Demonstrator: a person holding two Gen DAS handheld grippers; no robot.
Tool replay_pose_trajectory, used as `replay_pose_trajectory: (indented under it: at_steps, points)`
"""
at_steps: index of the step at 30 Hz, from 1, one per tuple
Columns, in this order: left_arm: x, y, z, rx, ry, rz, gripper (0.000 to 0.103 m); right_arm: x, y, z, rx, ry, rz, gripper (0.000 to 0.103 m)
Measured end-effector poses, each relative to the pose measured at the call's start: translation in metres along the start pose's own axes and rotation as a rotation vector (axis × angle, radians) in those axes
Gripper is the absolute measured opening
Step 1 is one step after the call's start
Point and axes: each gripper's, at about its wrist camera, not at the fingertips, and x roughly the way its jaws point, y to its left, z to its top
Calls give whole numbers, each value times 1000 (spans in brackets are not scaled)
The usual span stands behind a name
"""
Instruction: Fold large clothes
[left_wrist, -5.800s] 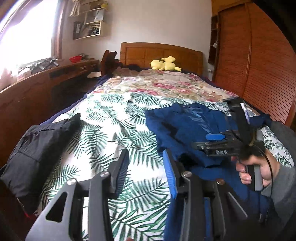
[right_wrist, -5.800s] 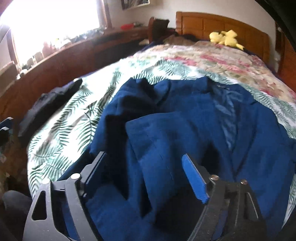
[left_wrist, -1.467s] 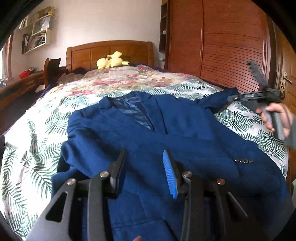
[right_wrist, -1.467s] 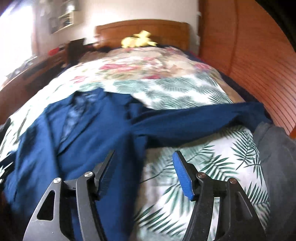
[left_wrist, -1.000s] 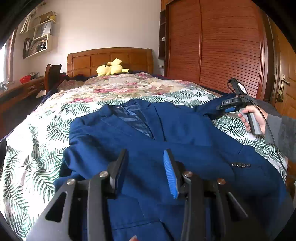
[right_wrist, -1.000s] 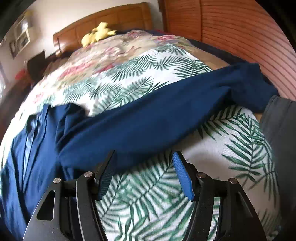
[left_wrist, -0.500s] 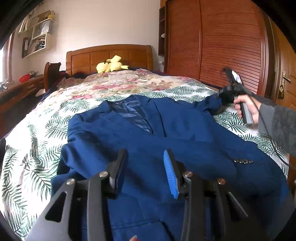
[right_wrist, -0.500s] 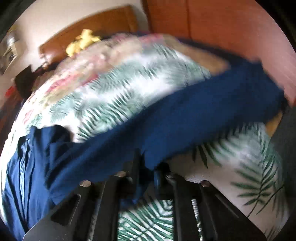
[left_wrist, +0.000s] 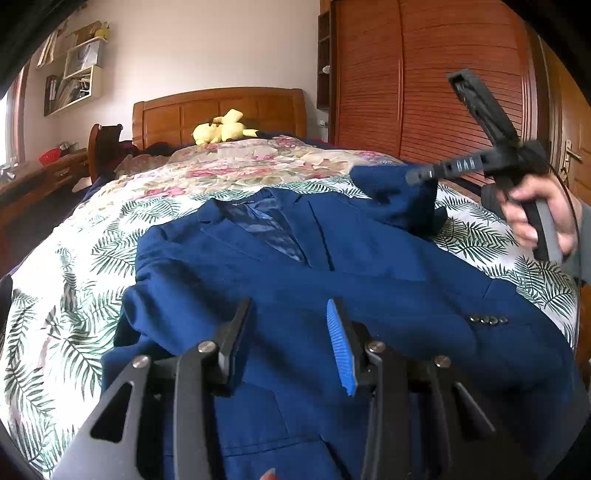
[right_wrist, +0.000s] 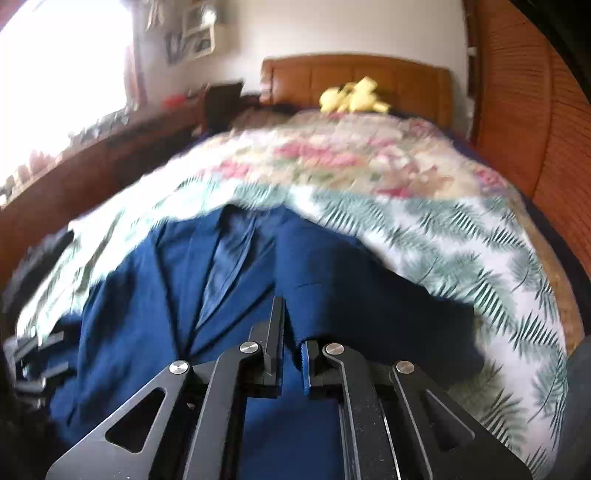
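Note:
A navy blue suit jacket (left_wrist: 295, 280) lies front up on the bed, collar toward the headboard; it also shows in the right wrist view (right_wrist: 155, 288). My left gripper (left_wrist: 291, 332) is open and empty, hovering over the jacket's lower front. My right gripper (right_wrist: 291, 343) is shut on the jacket's right sleeve (right_wrist: 332, 295). In the left wrist view the right gripper (left_wrist: 413, 177) holds the sleeve (left_wrist: 399, 192) lifted above the jacket's right shoulder.
The bed has a palm-leaf sheet (left_wrist: 74, 295) and a floral quilt (left_wrist: 240, 166). A yellow plush toy (left_wrist: 221, 129) sits by the wooden headboard (left_wrist: 221, 110). A wooden wardrobe (left_wrist: 424, 81) stands on the right, a desk (left_wrist: 33, 184) on the left.
My right gripper has closed on the outstretched sleeve and carried it up and inward over the jacket. The left gripper has stayed over the jacket's lower front.

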Motion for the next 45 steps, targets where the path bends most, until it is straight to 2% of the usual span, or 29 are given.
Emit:
replay_pose_trajectory:
  at_steps: [4, 5, 6, 8, 10, 13, 16, 21, 28, 29, 30, 31, 33, 35, 40, 45]
  points:
    - [0, 0, 0, -4, -1, -1, 38, -3, 7, -21, -30, 52, -25, 12]
    - [0, 0, 0, -4, 0, -1, 38, -5, 8, -23, -31, 54, -35, 21]
    - [0, 0, 0, -4, 1, 0, 38, -11, 6, -24, -29, 50, -42, 36]
    - [0, 0, 0, -2, 0, 0, 38, -23, 2, -24, -22, 24, -51, 58]
    - [0, 0, 0, 0, -1, 1, 38, -31, -7, -20, -12, 9, -75, 59]
    - [1, 0, -1, 0, 1, -1, 38, -34, -33, -16, 22, 7, -172, 60]
    - [1, 1, -1, -1, 3, -1, 38, -21, -69, -15, 113, 31, -220, 60]
    - [1, 0, -1, 0, 5, -2, 38, 10, -128, -28, 296, 94, -238, 60]
    - [2, 0, -3, -2, 6, -4, 38, 55, -170, -55, 467, 187, -241, 60]
    - [2, 0, -3, -2, 6, -4, 38, 61, -175, -58, 492, 200, -248, 60]
    - [2, 1, -3, -2, 7, -4, 38, 65, -178, -61, 514, 198, -249, 55]
    - [2, 1, -3, -1, 7, -4, 38, 68, -178, -63, 516, 189, -245, 47]
    - [2, 1, -3, 1, 7, -4, 38, 70, -176, -61, 490, 173, -264, 15]
    - [0, 0, -3, 4, 6, -5, 38, 65, -170, -54, 459, 128, -258, 4]
    - [-7, 0, -4, 4, -1, 8, 38, 24, -124, -20, 335, -29, -209, 2]
    - [-25, -2, -8, -3, -3, 27, 38, -30, -39, 12, 157, -147, -57, 2]
